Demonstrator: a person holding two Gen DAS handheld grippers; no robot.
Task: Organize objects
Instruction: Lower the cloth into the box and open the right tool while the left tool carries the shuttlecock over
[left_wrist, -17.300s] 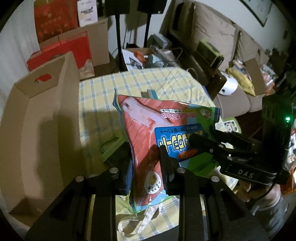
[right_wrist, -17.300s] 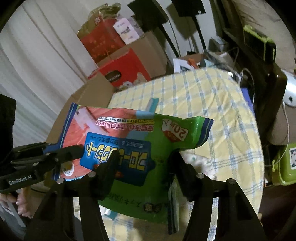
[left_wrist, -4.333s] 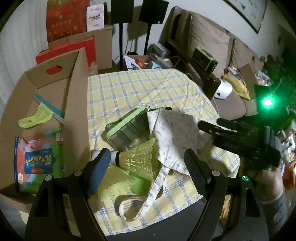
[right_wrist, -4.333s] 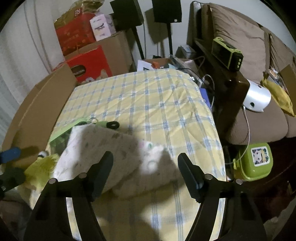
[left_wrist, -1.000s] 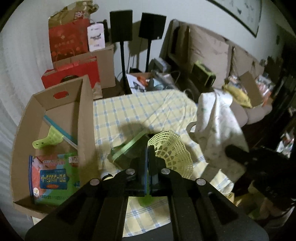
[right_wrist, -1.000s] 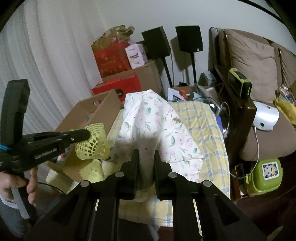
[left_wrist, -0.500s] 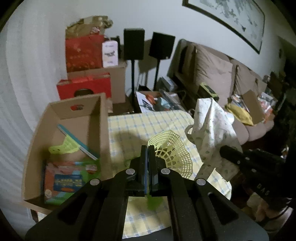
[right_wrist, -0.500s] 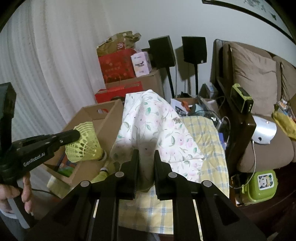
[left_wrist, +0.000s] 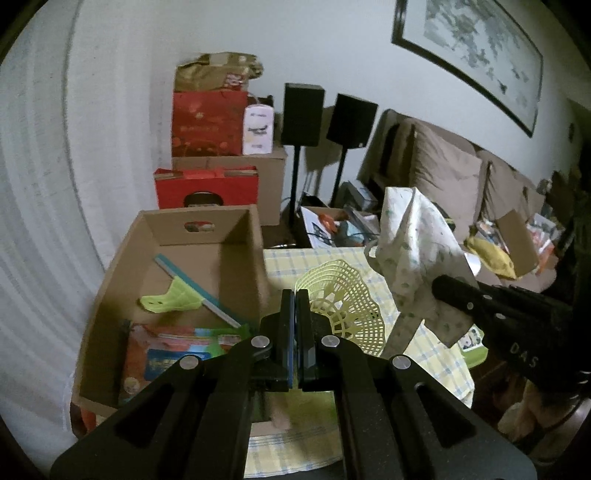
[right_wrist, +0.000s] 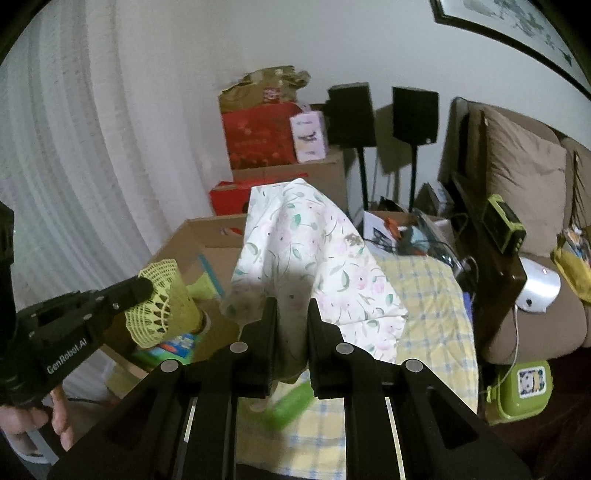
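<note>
The shuttlecock (left_wrist: 341, 308) hangs in the air above the near edge of the table (left_wrist: 280, 260), pinched at the rim of its skirt by the left gripper (left_wrist: 294, 295), whose fingers are pressed almost flat together on it. The cardboard box (left_wrist: 125, 251) stands just to the left, so the sensible move is to carry it sideways over the box wall, lower it into the bare middle of the floor, and only then ease the fingers apart (a drop from height would likely bounce it off the packet). The grip should stay light: the skirt is a thin yellow-green plastic lattice, flared and springy, and I judge it would crease under hard pressure.

The right gripper (right_wrist: 291, 306) holds a bunched cloth bag (right_wrist: 306, 251) up over the table, soft floral cotton draping in loose folds; its fingers are closed on the gather.

In the box lie a glossy printed packet (left_wrist: 166, 354), a green plastic scraper (left_wrist: 171, 299) and a slim blue strip (left_wrist: 192, 282). The tablecloth is yellow check.
</note>
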